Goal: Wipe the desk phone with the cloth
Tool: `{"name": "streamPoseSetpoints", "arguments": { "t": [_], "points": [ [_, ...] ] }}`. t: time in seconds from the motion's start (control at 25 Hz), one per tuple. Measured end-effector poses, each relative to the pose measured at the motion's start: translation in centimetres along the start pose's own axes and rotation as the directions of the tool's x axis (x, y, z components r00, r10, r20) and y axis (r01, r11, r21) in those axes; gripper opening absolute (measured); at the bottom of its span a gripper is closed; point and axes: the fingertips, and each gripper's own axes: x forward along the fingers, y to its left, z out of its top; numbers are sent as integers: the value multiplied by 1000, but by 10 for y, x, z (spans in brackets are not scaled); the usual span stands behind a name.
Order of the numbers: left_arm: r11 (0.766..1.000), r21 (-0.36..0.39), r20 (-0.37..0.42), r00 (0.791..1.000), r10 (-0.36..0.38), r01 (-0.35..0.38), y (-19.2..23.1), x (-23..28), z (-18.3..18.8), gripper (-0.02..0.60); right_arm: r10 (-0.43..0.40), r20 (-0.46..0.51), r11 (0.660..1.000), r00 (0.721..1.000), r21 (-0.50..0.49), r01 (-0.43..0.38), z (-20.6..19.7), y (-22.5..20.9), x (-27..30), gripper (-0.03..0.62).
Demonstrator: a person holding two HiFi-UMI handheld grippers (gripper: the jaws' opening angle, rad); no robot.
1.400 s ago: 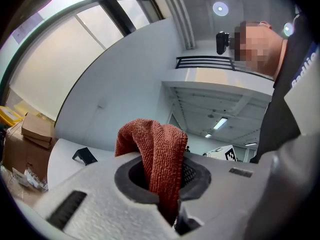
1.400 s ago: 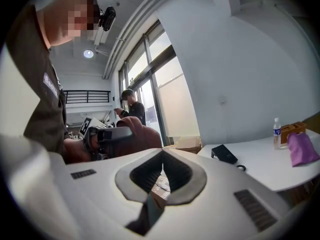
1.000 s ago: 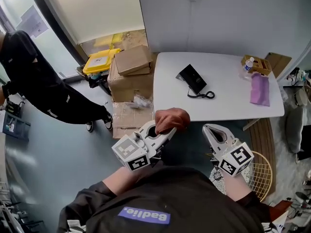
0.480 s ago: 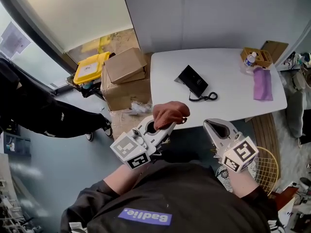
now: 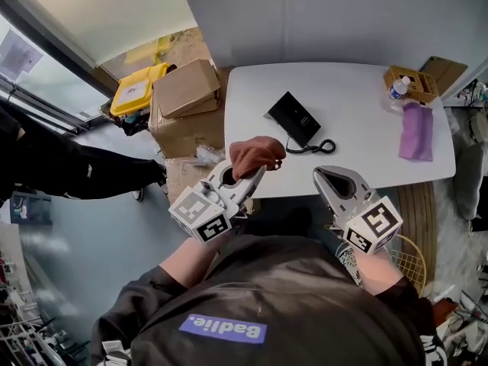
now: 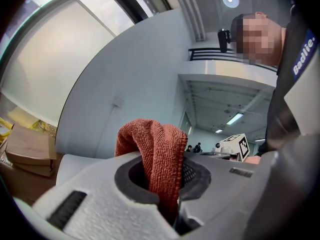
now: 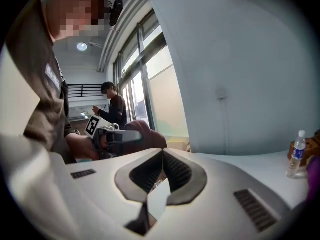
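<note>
my left gripper point(image 5: 248, 178) is clamped tight on a rust-red terry cloth point(image 5: 255, 155), which bunches up out of the closed jaws in a fold. the flat black desk phone point(image 5: 293, 117) lies on the white rounded table point(image 5: 358, 101), forward of the cloth and a little to its right, apart from it and untouched. its long axis runs on a diagonal, far-left to near-right, and its black coiled cord point(image 5: 319, 147) curls off the near-right end toward me. the left gripper is the nearer one, so i judge the wipe is its job: reach forward and down, then stroke along that diagonal. wiping has not begun.

my right gripper point(image 5: 326, 175) hovers by the table's near edge, jaws closed tip to tip with nothing between them. i think it could steady the phone, which looks light enough to slide.

at the table's far right lie a folded purple cloth point(image 5: 418, 132) and a small wooden tray point(image 5: 418, 81), with a clear water bottle point(image 5: 396, 88) at its left edge; in it or beside it, i cannot tell. left of the table are brown cardboard boxes point(image 5: 183, 90), a yellow bin point(image 5: 137, 94) and a person in dark clothes point(image 5: 69, 170).
</note>
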Motion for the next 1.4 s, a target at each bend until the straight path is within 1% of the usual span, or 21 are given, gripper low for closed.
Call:
{"name": "streamPoseSetpoints", "arguments": {
  "t": [0.12,0.28,0.4,0.52,0.72,0.92,1.08,1.2,1.4],
  "points": [
    [998,-16,-19,998,59,-60,13,31,-15,37,27,1,1000,1000,4,-27,0,-32,-2,29],
    [989,18,-35,989,145,-145,35,69,-33,37,76,-16,996,997,35,-76,-11,-71,-1,29],
    [974,36,-41,974,224,-222,60,94,-49,37,113,-41,993,993,44,-111,-23,-99,1,29],
    [958,65,-48,958,283,-279,89,112,-64,37,129,-57,990,990,69,-125,-35,-120,5,28],
    [929,102,-92,927,364,-355,140,127,-92,37,134,-83,987,987,96,-126,-51,-136,12,29],
    [910,146,-198,890,411,-387,186,143,-138,37,125,-122,987,985,117,-111,-68,-142,17,29],
    [909,163,-264,871,414,-383,204,157,-171,37,122,-154,985,981,140,-101,-85,-143,16,29],
    [914,164,-313,859,405,-371,203,166,-194,37,116,-174,985,978,149,-90,-95,-144,12,29],
    [932,146,-375,854,361,-331,181,176,-228,37,96,-175,984,980,162,-67,-100,-151,4,29]
  ]
}}
